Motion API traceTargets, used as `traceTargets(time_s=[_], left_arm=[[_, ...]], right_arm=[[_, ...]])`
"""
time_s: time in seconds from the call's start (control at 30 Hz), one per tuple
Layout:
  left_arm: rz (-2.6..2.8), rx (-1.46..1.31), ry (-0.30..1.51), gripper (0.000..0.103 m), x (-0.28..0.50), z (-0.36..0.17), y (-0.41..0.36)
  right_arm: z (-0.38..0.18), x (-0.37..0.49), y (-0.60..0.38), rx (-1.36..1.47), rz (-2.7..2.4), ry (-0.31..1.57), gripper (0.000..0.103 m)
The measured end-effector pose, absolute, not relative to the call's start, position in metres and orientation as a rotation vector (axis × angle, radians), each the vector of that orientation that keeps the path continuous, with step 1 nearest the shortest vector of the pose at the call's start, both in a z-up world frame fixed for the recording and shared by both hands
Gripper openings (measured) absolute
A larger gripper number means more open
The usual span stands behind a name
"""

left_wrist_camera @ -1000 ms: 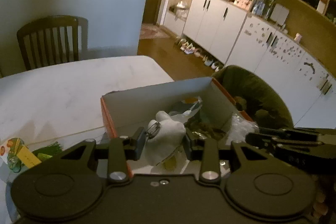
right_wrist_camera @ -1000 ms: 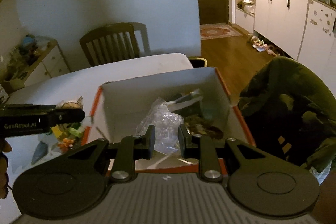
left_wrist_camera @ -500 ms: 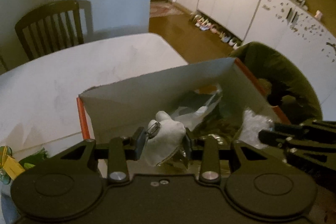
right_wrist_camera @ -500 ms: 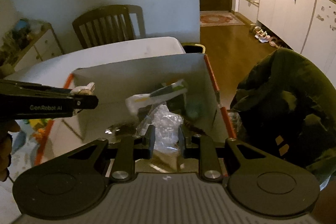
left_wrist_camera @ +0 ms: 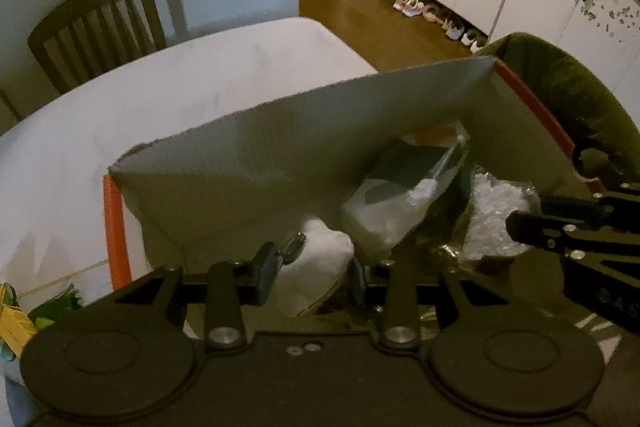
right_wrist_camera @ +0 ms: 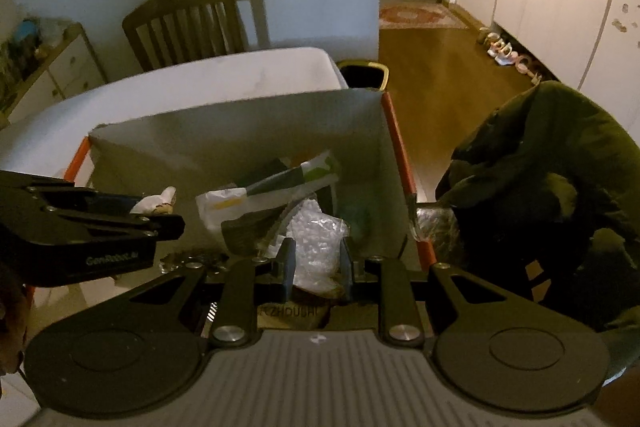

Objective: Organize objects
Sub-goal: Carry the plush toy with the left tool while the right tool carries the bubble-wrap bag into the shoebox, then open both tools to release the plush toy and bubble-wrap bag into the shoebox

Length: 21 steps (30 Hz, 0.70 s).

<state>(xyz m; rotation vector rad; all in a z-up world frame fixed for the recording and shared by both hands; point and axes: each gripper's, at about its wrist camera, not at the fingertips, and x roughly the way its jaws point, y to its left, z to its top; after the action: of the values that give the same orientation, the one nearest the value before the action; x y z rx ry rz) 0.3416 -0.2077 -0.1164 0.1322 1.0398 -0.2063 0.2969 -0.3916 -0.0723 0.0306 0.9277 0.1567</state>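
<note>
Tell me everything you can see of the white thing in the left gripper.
The white object looks like soft fabric, lumpy, perhaps a small stuffed toy, with a small metal clasp at its upper left. The left gripper is shut on it, fingers pressing both sides. It hangs inside the open cardboard box, above the contents. From the right wrist, only its tip shows.

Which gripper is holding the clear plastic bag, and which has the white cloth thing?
The right gripper holds the clear bag; the left gripper clamps the white cloth item.

"GenRobot.ai" is printed on the left tool [right_wrist_camera: 168, 223]; "ZHOUSHI" marks a brown label [right_wrist_camera: 290, 313].
</note>
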Motion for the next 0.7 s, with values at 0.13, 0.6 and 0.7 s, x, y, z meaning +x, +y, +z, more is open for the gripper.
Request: traceTargets(time_s=[0.13,0.6,0.7], left_arm=[[-0.194,0.138,1.071,0.036,0.348,-0.123,-0.208],[-0.195,0.117,1.166,0.041,0.355,-0.141,-0.203],[-0.203,0.116,1.163,0.054,0.352,-0.139,-0.2]], right_arm=[[-0.077,0.303,-0.389,0.001,0.168,0.938,0.023],[-0.073,0.301,-0.399,0.006,0.194,0.939,0.026],[-0.071,0.3,-0.401,0.009,0.203,0.936,0.027]])
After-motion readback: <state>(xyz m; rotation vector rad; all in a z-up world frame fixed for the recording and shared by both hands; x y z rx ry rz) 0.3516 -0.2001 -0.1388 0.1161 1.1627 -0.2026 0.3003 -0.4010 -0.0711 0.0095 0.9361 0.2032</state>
